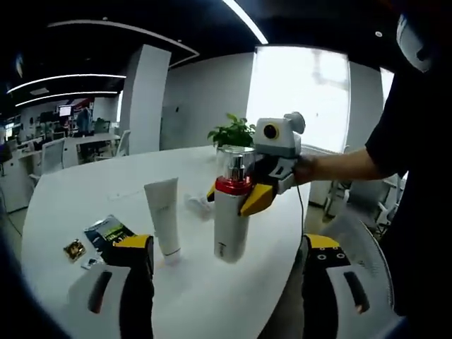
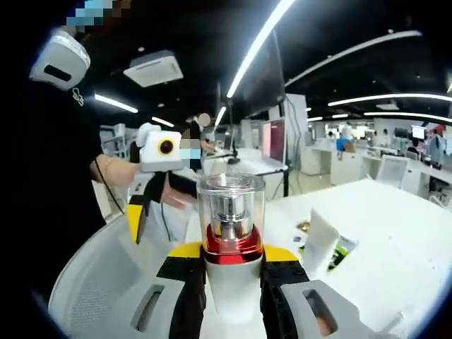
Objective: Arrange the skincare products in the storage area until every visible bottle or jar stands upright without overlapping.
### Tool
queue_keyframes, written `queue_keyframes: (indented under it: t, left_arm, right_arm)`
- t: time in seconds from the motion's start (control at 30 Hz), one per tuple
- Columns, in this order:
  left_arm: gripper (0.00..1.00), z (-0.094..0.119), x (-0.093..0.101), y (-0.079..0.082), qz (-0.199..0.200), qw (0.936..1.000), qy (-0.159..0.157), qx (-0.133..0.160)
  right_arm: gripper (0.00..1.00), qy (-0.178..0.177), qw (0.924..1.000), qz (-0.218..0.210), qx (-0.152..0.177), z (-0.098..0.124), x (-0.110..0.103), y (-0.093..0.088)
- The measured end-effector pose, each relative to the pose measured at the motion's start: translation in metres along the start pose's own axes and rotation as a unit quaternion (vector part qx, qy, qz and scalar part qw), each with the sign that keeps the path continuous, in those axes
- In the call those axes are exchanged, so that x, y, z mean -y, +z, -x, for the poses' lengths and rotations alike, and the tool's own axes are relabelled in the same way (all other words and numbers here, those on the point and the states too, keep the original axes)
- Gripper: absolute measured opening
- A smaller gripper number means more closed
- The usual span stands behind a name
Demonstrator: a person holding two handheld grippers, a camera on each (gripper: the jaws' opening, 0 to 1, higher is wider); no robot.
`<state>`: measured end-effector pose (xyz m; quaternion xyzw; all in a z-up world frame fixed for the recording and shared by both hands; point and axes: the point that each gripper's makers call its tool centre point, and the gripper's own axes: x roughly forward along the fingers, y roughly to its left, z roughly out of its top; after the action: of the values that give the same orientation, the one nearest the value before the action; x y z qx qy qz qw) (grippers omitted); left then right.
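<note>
Our right hand-held gripper [image 2: 233, 272] clamps the pump bottle [image 1: 232, 212] upright, long axis vertical, above the tabletop [image 1: 85, 191]; our left hand-held gripper [image 1: 222, 261] hangs open just beside it.

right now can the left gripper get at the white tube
Probably yes: the left gripper is open, and the white tube stands upright just ahead with bare table between. The bottle stands to one side.
</note>
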<state>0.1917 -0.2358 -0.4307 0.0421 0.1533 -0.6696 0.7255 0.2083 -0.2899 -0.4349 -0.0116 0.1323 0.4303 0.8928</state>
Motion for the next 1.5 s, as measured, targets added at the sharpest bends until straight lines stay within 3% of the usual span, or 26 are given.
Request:
queue_keyframes:
  t: [0.27, 0.97, 1.5]
  left_arm:
    - [0.99, 0.002, -0.011, -0.013, 0.015, 0.9995, 0.027, 0.003]
    - [0.99, -0.006, -0.022, -0.046, 0.030, 0.9985, 0.041, -0.021]
    - [0.99, -0.003, -0.030, -0.060, 0.040, 0.9970, 0.057, -0.033]
  right_arm:
    - [0.20, -0.014, 0.9999, -0.004, -0.003, -0.001, 0.016, -0.020]
    - [0.20, -0.031, 0.9995, 0.008, -0.006, -0.009, 0.053, -0.057]
    - [0.20, -0.045, 0.9987, 0.025, 0.002, -0.011, 0.078, -0.070]
